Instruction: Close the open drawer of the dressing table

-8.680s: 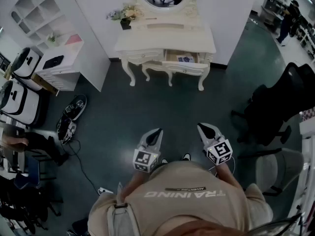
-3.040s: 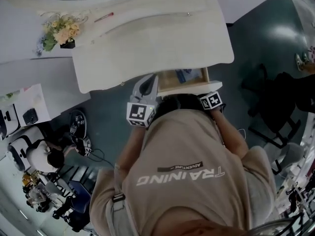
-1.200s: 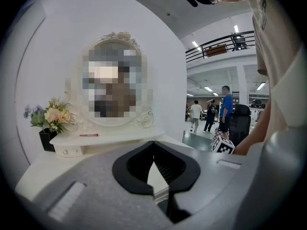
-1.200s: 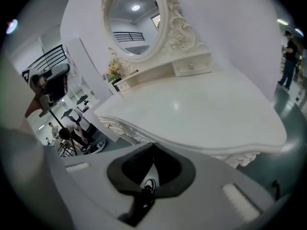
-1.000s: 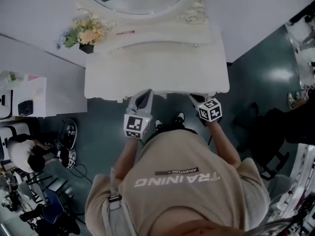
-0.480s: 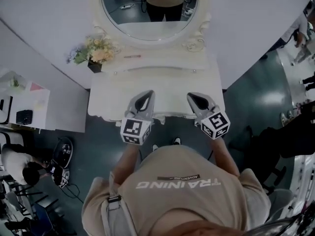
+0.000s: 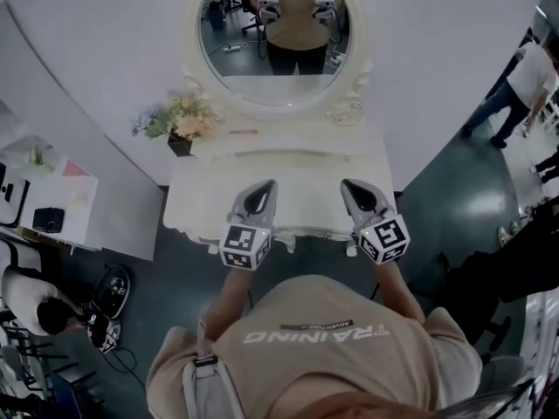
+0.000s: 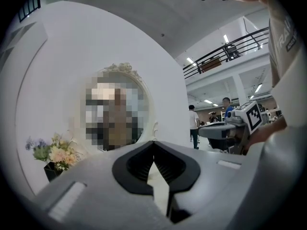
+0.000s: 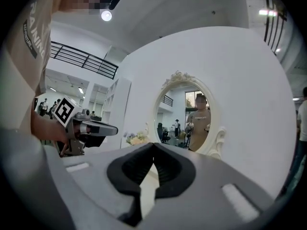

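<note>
The white dressing table (image 7: 288, 175) stands against the wall under its oval mirror (image 7: 278, 37). No open drawer shows past its front edge from above; the drawer fronts are hidden under the top. My left gripper (image 7: 260, 195) and right gripper (image 7: 354, 192) are held side by side above the front part of the tabletop, touching nothing. Both have their jaws shut with nothing between them, as the left gripper view (image 8: 153, 143) and the right gripper view (image 9: 153, 144) show. Both point at the mirror frame (image 9: 184, 78).
A flower pot (image 7: 182, 120) and a pink pen (image 7: 243, 132) lie at the table's back left. A white cabinet (image 7: 48, 203) stands to the left. A black chair (image 7: 502, 269) is at the right, a person (image 7: 522, 81) beyond it, another person (image 7: 31, 304) at lower left.
The drawer that stood open with both grippers at it no longer sticks out. Since then the grippers have risen and drawn back over the tabletop, and the mirror has come into view.
</note>
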The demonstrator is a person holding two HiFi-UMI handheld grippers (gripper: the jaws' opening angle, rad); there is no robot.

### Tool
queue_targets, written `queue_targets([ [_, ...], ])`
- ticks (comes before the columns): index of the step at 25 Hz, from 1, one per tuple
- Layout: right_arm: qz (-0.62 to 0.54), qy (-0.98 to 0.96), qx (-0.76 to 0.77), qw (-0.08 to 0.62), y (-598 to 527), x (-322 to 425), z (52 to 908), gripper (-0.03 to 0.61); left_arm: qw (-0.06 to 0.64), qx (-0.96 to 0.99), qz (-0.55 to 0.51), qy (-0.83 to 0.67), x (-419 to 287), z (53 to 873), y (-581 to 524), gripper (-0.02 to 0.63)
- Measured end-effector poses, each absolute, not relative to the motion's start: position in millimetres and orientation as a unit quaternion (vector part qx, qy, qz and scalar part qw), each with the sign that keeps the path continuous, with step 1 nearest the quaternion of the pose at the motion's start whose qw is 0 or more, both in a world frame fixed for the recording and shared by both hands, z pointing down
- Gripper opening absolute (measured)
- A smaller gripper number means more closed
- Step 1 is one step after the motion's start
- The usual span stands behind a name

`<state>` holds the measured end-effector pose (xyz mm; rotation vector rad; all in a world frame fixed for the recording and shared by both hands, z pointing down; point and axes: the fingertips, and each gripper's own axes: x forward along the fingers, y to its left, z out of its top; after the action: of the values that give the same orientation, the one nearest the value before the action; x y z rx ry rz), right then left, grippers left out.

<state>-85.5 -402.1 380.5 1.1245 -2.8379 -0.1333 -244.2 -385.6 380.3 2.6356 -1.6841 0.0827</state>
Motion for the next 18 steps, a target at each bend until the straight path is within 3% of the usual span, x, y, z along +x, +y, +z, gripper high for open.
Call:
queue_targets([
  [18, -0.065, -0.926, 0.367, 0.065, -398.8, -85.3, 383.5, 0.003, -0.001, 0.845, 0.032, -0.534, -249.2, 383.6, -382.8, 0.008],
])
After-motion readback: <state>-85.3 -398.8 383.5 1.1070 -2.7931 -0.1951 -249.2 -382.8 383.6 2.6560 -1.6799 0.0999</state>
